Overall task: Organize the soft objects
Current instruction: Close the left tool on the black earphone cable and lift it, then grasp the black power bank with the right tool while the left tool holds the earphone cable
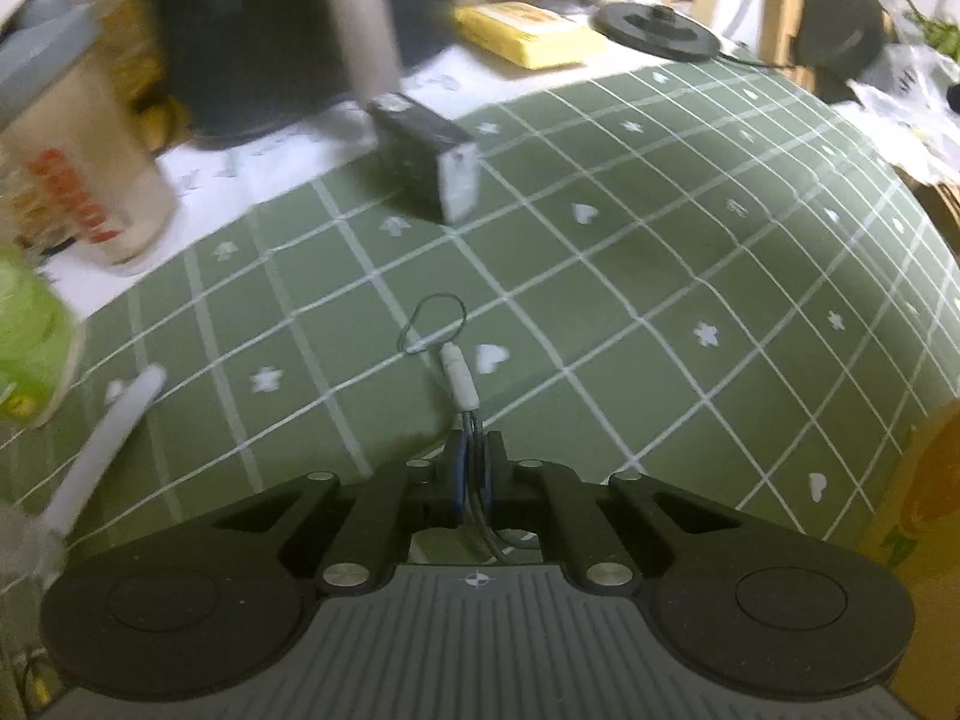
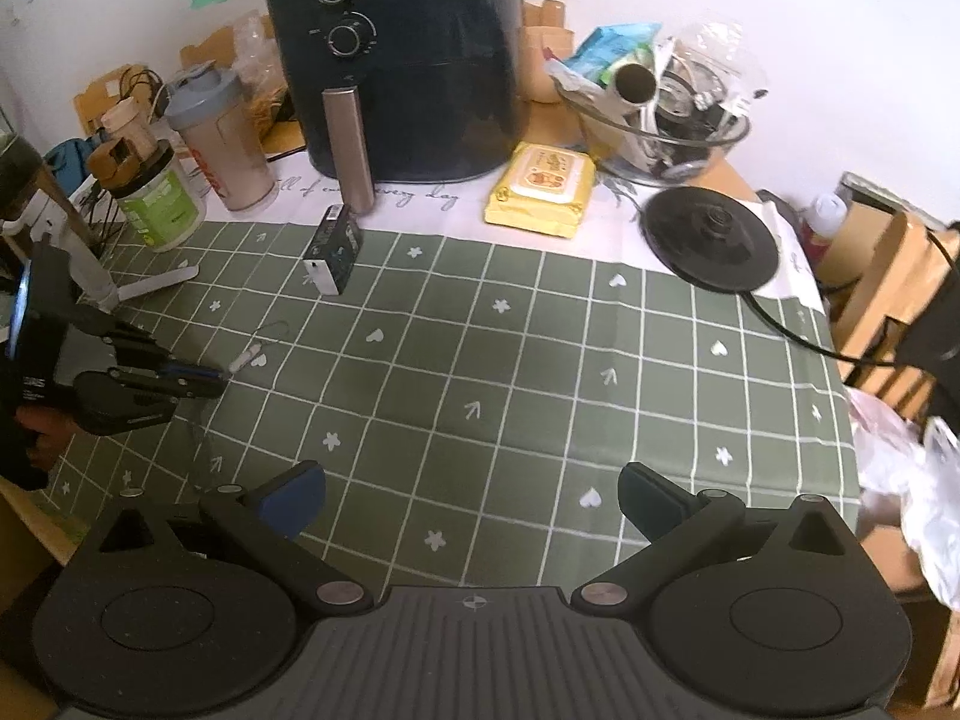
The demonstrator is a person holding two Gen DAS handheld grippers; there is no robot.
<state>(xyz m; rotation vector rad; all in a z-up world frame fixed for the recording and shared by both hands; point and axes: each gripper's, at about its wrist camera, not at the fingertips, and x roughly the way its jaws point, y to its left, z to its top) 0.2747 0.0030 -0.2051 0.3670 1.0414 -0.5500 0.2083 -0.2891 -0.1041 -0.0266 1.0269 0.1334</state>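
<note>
Pinching a thin dark cord (image 1: 474, 456) between blue pads, the left tongs (image 1: 474, 468) were pressed together on it low over the counter (image 1: 660, 252). Past the pads the cord ran into a small white plug (image 1: 459, 381) and a fine wire loop (image 1: 435, 324), both lying on the green checked cloth. The right tongs (image 2: 471, 507) hung spread and empty above the middle of the cloth, well apart from the cord.

The grip looked narrow and close to the plug, so a slow, straight lift would likely serve best; a jerk could slip the cord out or snag the loop. The right tongs might take the slack behind the left ones, though how much cord trailed there was hidden.

Farther out lay a small dark box (image 2: 333, 252), a yellow wipes pack (image 2: 543, 192) and an air fryer (image 2: 390, 60).
</note>
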